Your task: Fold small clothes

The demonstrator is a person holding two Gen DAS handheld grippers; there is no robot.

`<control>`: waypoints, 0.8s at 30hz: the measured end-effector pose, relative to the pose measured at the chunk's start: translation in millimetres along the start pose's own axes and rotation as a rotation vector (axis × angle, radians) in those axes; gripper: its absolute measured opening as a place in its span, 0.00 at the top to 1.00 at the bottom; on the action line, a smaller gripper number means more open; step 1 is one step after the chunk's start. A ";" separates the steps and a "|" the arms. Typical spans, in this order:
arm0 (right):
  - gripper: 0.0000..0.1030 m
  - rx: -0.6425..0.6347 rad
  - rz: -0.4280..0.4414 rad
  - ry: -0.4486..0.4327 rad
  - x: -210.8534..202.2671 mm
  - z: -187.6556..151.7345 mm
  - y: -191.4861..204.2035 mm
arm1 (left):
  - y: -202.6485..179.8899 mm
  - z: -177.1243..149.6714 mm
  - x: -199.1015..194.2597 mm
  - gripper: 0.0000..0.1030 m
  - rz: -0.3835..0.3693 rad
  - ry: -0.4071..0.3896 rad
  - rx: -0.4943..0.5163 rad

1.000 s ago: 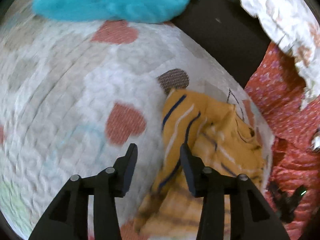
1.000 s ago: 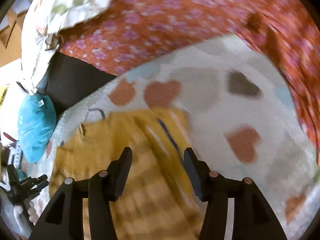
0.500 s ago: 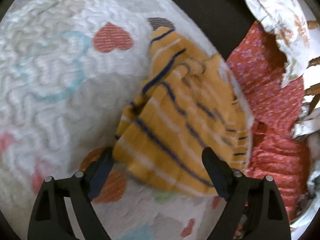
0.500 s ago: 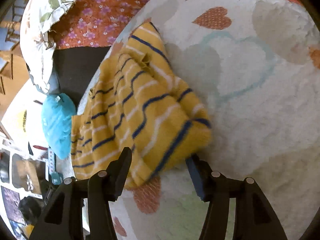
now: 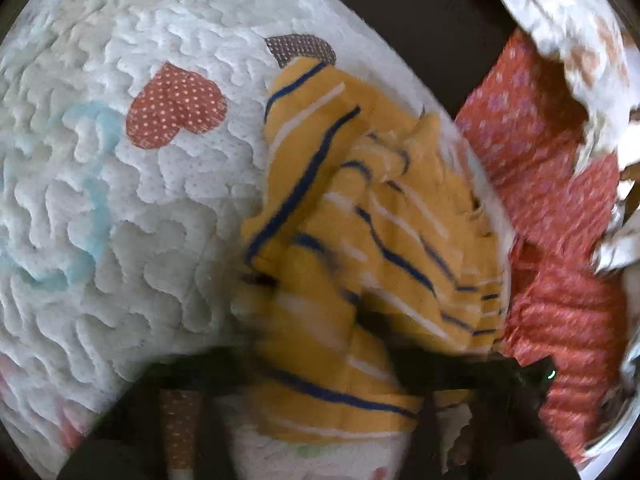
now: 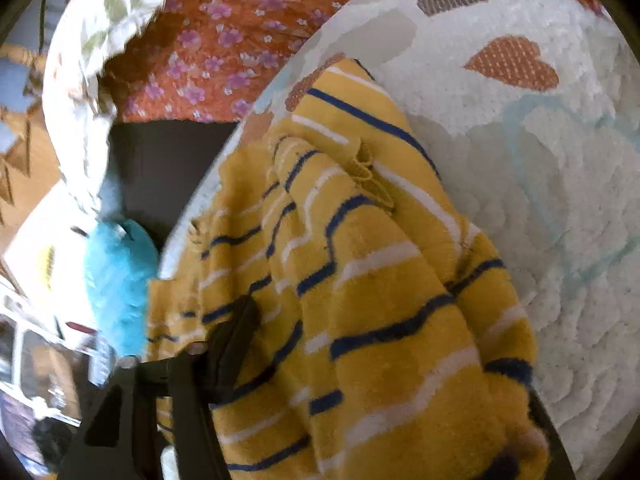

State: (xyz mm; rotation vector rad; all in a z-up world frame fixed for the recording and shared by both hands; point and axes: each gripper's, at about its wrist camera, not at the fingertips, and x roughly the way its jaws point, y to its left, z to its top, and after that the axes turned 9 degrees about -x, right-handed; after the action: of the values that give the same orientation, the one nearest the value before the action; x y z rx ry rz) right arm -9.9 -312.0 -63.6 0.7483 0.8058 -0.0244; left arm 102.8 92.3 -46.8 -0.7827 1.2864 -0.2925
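A yellow garment (image 5: 360,240) with navy and white stripes lies bunched on a white quilted mat (image 5: 120,200) with heart patches. In the left wrist view my left gripper (image 5: 320,364) is spread wide, and the near end of the garment lies between and over its blurred fingers. In the right wrist view the garment (image 6: 380,300) fills the middle. My right gripper (image 6: 384,344) is open around its near edge; the left finger (image 6: 232,340) shows and the right finger is mostly covered by cloth.
An orange floral cloth (image 5: 560,240) lies beside the mat, also in the right wrist view (image 6: 240,40). A white floral pillow (image 6: 88,60) and a turquoise plush (image 6: 116,284) lie beyond the mat's edge (image 6: 224,168). A dark gap (image 5: 420,32) runs past the mat.
Both grippers have moved down and closer onto the garment; its near edge now lies between their fingers. The left gripper opened wide a second ago.
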 end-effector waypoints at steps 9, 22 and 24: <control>0.89 0.086 0.059 0.071 -34.1 -2.7 -10.8 | 2.5 -18.1 -29.4 0.87 0.023 -0.030 -0.019; 0.91 0.115 0.034 0.177 -104.8 -75.1 -42.2 | 55.3 -105.2 -66.4 0.86 0.079 0.000 -0.053; 0.86 0.119 0.030 0.184 -111.5 -86.9 -51.3 | 64.3 -114.3 -74.7 0.80 0.111 -0.024 -0.061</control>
State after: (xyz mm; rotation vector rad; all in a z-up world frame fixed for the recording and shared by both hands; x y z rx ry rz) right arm -159.7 -325.0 -59.9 0.8840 0.9742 0.0239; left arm -39.4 142.6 -42.1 -0.7612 1.3154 -0.1551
